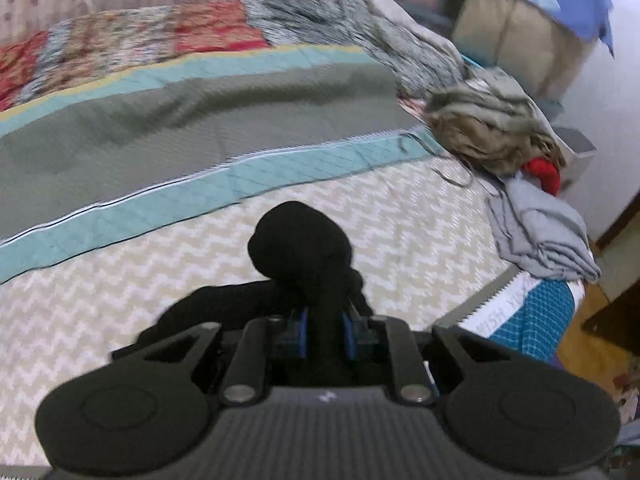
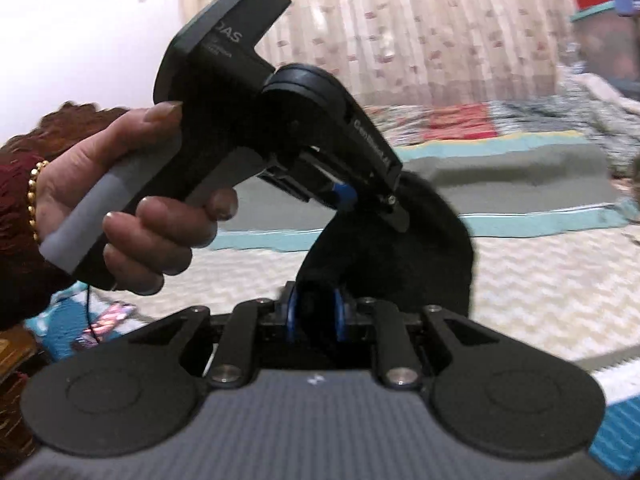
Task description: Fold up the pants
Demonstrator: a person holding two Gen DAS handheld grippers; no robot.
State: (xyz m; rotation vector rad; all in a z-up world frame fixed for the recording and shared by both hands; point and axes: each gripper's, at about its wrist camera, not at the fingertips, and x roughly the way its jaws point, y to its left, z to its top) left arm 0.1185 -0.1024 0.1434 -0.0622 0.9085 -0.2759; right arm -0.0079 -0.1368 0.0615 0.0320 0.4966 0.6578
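Left gripper (image 1: 325,326): clenched on a bunch of the black pants (image 1: 300,248); blue pads (image 1: 303,332) press the cloth from both sides. In the right wrist view the same tool (image 2: 352,196) shows from the side, pointing down and to the right, its tip buried in the black cloth.

Right gripper (image 2: 314,314): clenched on another part of the black pants (image 2: 384,256); the blue pads (image 2: 291,316) curve round a fold of cloth between them.

Pants: black, bunched, lifted off the bed between the two tools. In the left wrist view a rounded lump stands above the fingers and more cloth trails to the left and down. In the right wrist view the cloth arches from the right tool up to the left tool.

Left hand (image 2: 132,200): wrapped round the grey handle of the left tool; gold bead bracelet (image 2: 34,196) at the wrist, dark red sleeve (image 2: 24,240) behind it.

Bed surface: cream zigzag sheet (image 1: 400,240) directly under the pants.

Quilt (image 1: 200,120): grey-green centre with teal border, lying beyond the pants; a patchwork blanket (image 1: 140,48) lies behind it.

Bed edge, right side: a pile of grey-brown cloth (image 1: 492,128), a red item (image 1: 542,172) just beside it, and a folded grey garment (image 1: 544,236) nearer.

Wall: striped curtain (image 2: 420,32) behind the bed.

Picture quality: both views carry motion blur.
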